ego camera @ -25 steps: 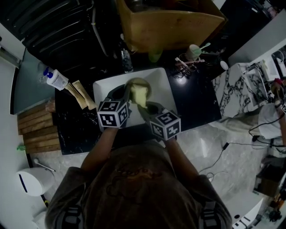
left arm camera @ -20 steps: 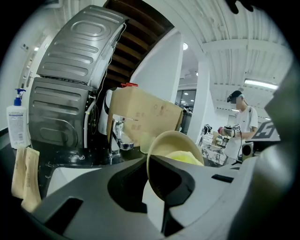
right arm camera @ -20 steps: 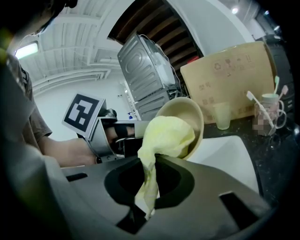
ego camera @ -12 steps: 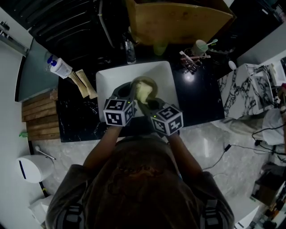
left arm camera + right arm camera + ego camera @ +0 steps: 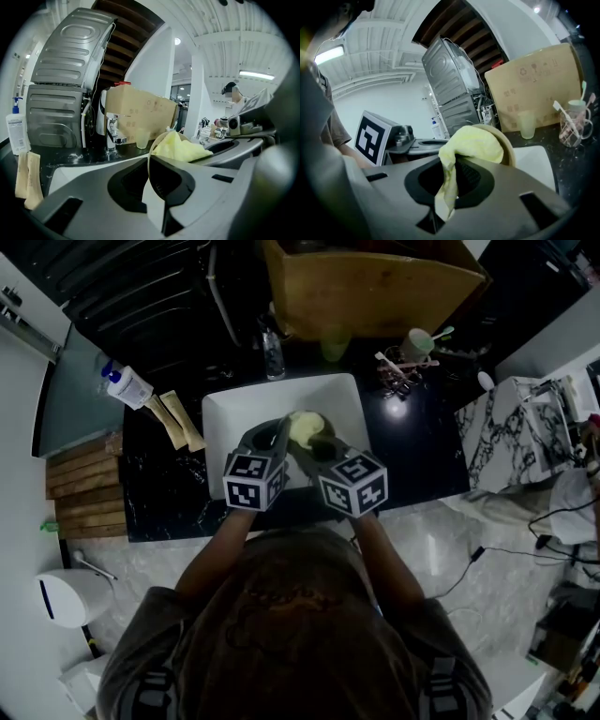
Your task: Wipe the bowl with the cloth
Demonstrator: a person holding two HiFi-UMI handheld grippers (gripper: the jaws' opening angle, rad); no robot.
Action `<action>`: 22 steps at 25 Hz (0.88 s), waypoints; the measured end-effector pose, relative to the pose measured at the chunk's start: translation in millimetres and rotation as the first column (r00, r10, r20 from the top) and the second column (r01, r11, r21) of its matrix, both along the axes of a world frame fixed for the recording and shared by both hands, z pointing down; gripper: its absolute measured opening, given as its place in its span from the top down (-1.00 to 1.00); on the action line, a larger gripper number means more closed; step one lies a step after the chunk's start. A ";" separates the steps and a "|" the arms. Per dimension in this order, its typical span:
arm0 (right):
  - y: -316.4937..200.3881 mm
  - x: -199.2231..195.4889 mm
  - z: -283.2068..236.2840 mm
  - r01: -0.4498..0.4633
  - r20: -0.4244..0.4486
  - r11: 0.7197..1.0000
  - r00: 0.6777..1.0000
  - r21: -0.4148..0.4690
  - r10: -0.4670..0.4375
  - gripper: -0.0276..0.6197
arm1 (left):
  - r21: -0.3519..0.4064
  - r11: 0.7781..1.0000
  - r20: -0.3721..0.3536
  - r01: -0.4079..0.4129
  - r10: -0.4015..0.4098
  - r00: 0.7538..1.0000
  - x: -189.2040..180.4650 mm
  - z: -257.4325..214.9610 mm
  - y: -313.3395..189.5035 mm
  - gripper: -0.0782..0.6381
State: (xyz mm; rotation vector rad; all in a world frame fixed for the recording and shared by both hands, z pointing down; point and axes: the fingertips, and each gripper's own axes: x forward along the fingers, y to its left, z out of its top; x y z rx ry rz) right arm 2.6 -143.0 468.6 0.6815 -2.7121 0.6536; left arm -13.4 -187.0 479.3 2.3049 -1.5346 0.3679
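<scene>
A small beige bowl [image 5: 314,420] is held on edge over the white sink [image 5: 225,418]. My left gripper [image 5: 281,432] is shut on the bowl's rim [image 5: 149,159], which shows as a thin edge between the jaws. My right gripper [image 5: 302,442] is shut on a yellow cloth [image 5: 302,428]. The cloth [image 5: 471,143] is bunched against the inside of the bowl [image 5: 506,147], and a strip of it hangs down between the right jaws. From the left gripper view the cloth [image 5: 180,147] bulges out past the rim.
A tap [image 5: 111,133] and a pale cup [image 5: 142,138] stand behind the sink, before a cardboard box [image 5: 375,287]. A soap bottle [image 5: 127,385] and beige packets [image 5: 178,418] lie left on the black counter. A cup of brushes [image 5: 417,341] stands at right.
Both grippers have drawn slightly closer together over the sink. The cloth has shifted up and right inside the bowl. The grips are unchanged.
</scene>
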 end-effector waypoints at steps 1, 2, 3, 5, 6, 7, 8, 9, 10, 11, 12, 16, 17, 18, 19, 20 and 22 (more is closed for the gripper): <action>-3.1 0.0 -2.5 -0.009 0.006 1.000 1.000 0.005 0.009 0.82 | 0.000 1.000 0.001 -0.001 0.001 1.000 0.0 0.1 -0.6 0.73; -6.0 -0.1 -4.5 -0.018 0.012 1.000 1.000 0.008 0.017 0.82 | 0.001 1.000 0.003 -0.001 0.001 1.000 -0.2 0.4 -0.9 0.73; -8.3 -0.3 -6.0 -0.025 0.019 1.000 1.000 0.009 0.025 0.82 | 0.002 1.000 0.005 -0.001 0.001 1.000 -0.5 0.9 -1.0 0.73; -12.1 -0.5 -7.7 -0.042 0.034 0.999 0.999 0.005 0.041 0.82 | 0.002 1.000 0.009 -0.001 0.001 1.000 -1.2 1.9 -0.9 0.73; -14.0 -0.3 -8.4 -0.052 0.041 0.999 0.998 0.004 0.052 0.82 | 0.002 1.000 0.012 -0.001 0.001 1.000 -1.3 2.2 -1.1 0.73; -16.2 0.2 -9.2 -0.063 0.047 0.998 0.997 0.005 0.063 0.82 | 0.003 1.000 0.013 -0.001 0.001 1.000 -1.2 2.4 -1.5 0.73; -18.5 0.8 -10.3 -0.075 0.053 0.997 0.996 0.007 0.075 0.82 | 0.003 1.000 0.016 -0.001 0.000 1.000 -1.3 2.9 -2.0 0.73; -21.0 1.4 -11.5 -0.088 0.059 0.996 0.994 0.010 0.087 0.82 | 0.002 1.000 0.018 0.000 0.000 1.000 -1.5 3.9 -2.3 0.73; -23.5 1.9 -12.9 -0.099 0.067 0.995 0.993 0.012 0.098 0.82 | 0.001 1.000 0.019 0.001 -0.001 1.000 -1.9 5.0 -2.5 0.73; -25.9 2.4 -14.6 -0.110 0.075 0.994 0.991 0.013 0.108 0.82 | 0.000 1.000 0.019 0.002 -0.002 1.000 -2.4 5.8 -2.8 0.73; -28.1 2.7 -16.3 -0.120 0.083 0.993 0.990 0.014 0.118 0.82 | 0.000 1.000 0.018 0.003 -0.003 1.000 -2.9 5.8 -3.2 0.73; -36.4 4.4 -19.6 -0.161 0.095 0.987 0.983 0.021 0.158 0.82 | 0.009 1.000 0.018 0.012 -0.012 1.000 -6.2 3.5 -5.6 0.73; -38.3 5.5 -19.5 -0.174 0.095 0.985 0.981 0.020 0.171 0.82 | 0.011 1.000 0.019 0.015 -0.016 1.000 -7.3 2.9 -6.2 0.73; -40.1 6.8 -19.1 -0.188 0.096 0.982 0.978 0.019 0.185 0.82 | 0.013 1.000 0.020 0.019 -0.019 1.000 -8.2 2.2 -6.7 0.73; -41.6 8.1 -18.7 -0.200 0.098 0.980 0.975 0.015 0.197 0.82 | 0.016 1.000 0.020 0.022 -0.022 1.000 -8.9 1.3 -7.3 0.73; -42.8 9.3 -18.3 -0.210 0.101 0.978 0.973 0.009 0.208 0.82 | 0.021 1.000 0.021 0.023 -0.023 1.000 -9.3 0.3 -8.0 0.73; -44.7 11.3 -16.6 -0.226 0.104 0.974 0.969 -0.002 0.225 0.82 | 0.030 0.999 0.021 0.025 -0.026 0.999 -10.4 -0.5 -9.8 0.73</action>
